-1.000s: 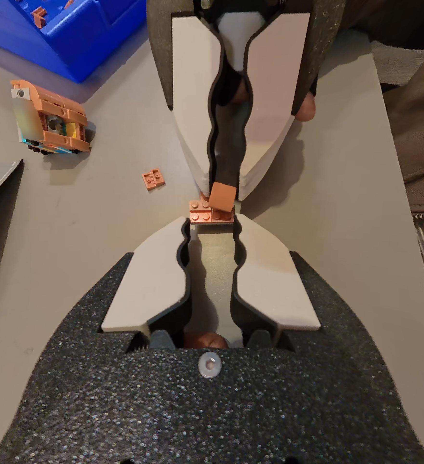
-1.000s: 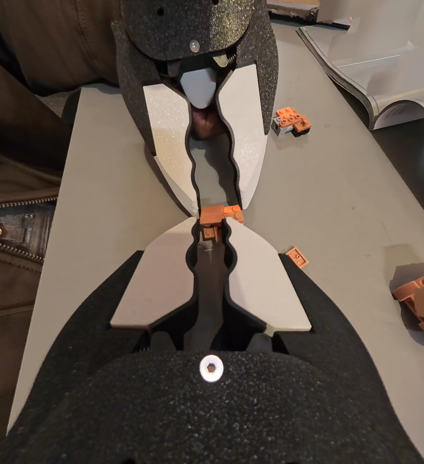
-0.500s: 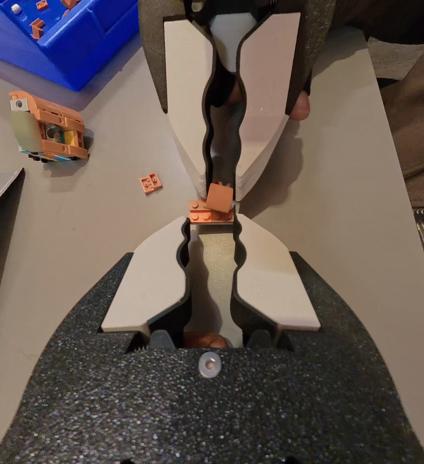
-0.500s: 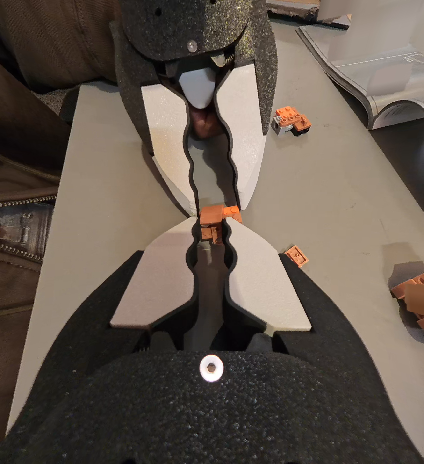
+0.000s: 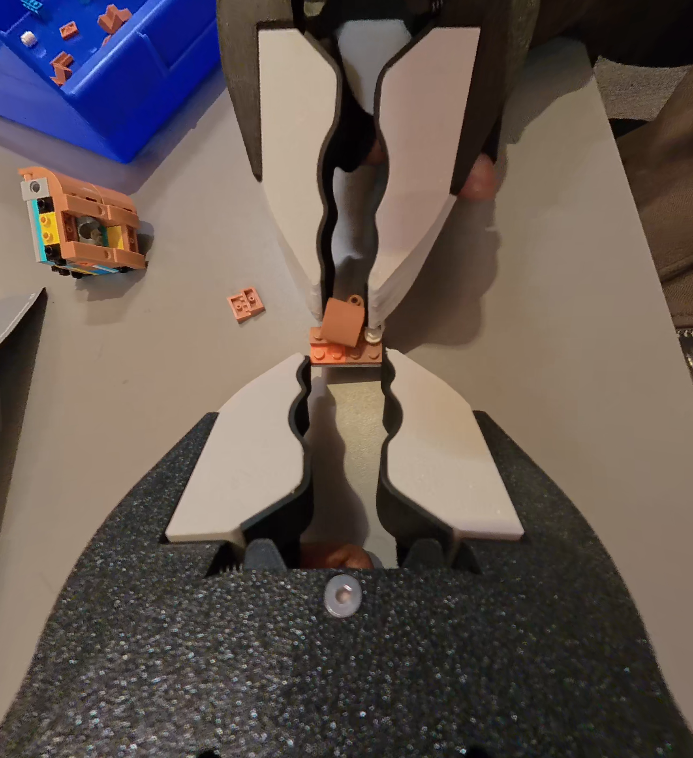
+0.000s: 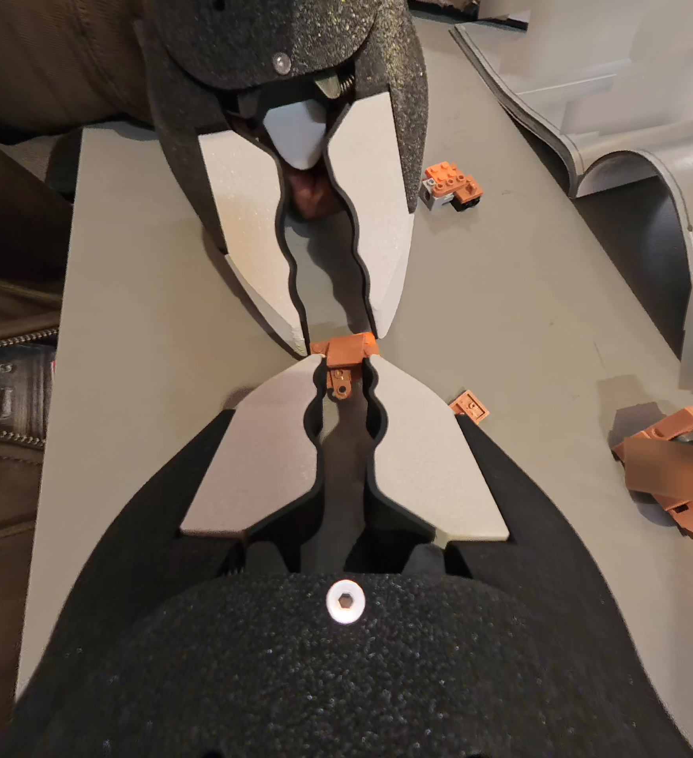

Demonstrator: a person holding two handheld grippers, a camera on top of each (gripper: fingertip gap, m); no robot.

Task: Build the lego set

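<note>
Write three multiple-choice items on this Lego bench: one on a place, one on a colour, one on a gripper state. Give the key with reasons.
1. Where is the parts bin in the left wrist view?
A. upper left
B. lower right
C. under the left gripper

2. What colour is that bin?
A. red
B. blue
C. green

3. What is the left gripper doing?
A. lying open on the table
B. shut on the studded plate
C. shut on the booklet

Key: 1 A, the bin fills the upper-left corner, beyond the half-built model. 2 B, its walls are bright blue. 3 B, its fingers pinch the studded plate at their tips, while the right gripper holds the curved brick tilted against the plate's studs; the booklet lies apart on the table.
</note>
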